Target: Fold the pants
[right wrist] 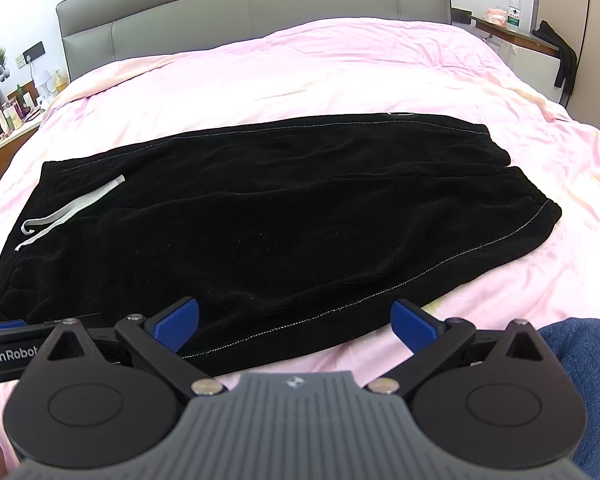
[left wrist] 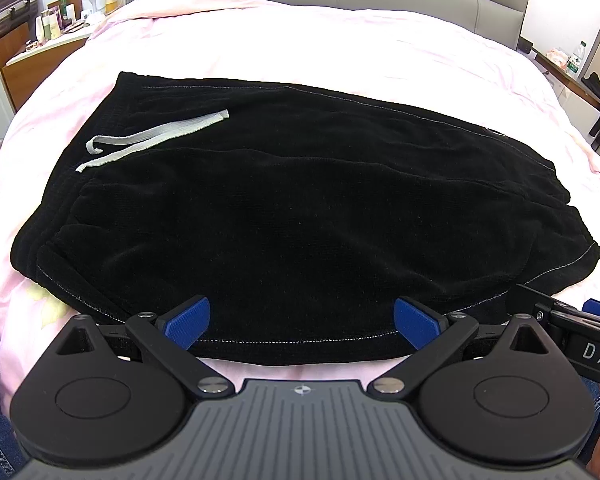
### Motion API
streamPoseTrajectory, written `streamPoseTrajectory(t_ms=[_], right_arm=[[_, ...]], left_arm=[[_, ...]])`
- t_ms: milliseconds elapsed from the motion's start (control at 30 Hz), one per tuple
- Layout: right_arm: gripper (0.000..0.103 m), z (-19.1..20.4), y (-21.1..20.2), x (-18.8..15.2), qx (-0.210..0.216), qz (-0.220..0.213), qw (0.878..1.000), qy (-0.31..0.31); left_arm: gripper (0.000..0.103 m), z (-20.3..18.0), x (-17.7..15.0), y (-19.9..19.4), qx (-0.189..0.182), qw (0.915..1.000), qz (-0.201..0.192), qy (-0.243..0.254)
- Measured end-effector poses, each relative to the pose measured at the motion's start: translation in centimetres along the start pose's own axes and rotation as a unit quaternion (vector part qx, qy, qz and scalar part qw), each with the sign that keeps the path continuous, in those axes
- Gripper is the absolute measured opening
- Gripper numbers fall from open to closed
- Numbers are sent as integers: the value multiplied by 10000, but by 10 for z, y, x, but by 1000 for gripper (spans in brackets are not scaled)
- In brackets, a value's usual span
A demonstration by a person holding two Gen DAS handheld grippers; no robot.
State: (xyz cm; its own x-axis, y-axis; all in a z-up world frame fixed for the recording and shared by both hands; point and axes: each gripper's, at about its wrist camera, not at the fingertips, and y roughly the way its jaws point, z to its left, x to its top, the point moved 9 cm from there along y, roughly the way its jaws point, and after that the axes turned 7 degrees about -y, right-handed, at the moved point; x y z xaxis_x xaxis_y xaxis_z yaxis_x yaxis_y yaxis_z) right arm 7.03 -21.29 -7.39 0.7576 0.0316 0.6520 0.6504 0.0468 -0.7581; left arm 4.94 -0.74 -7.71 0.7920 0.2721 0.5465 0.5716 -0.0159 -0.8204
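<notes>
Both hand-held grippers (left wrist: pixel 302 322) (right wrist: pixel 295 323) gape wide | black pants (left wrist: pixel 280 208) on pink bedspread (left wrist: pixel 340 52) | nightstand clutter (left wrist: pixel 56 20) far-left

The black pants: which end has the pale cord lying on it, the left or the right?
The left end of the black pants, the gathered waistband. A pale grey drawstring lies loose across it. The right end shows only plain stitched hems.

bed (right wrist: pixel 340 72) with pink cover; black pants (right wrist: pixel 240 220) lying flat across it, folded lengthwise.
</notes>
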Motion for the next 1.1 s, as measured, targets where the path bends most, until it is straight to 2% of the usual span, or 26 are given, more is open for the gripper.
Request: streamPoseTrajectory(t_ms=[1100], right_arm=[[98,-4,-3,4,-60,-63,10000,-20]], left_arm=[[103,6,5,0,-27,9999,-1,-149]])
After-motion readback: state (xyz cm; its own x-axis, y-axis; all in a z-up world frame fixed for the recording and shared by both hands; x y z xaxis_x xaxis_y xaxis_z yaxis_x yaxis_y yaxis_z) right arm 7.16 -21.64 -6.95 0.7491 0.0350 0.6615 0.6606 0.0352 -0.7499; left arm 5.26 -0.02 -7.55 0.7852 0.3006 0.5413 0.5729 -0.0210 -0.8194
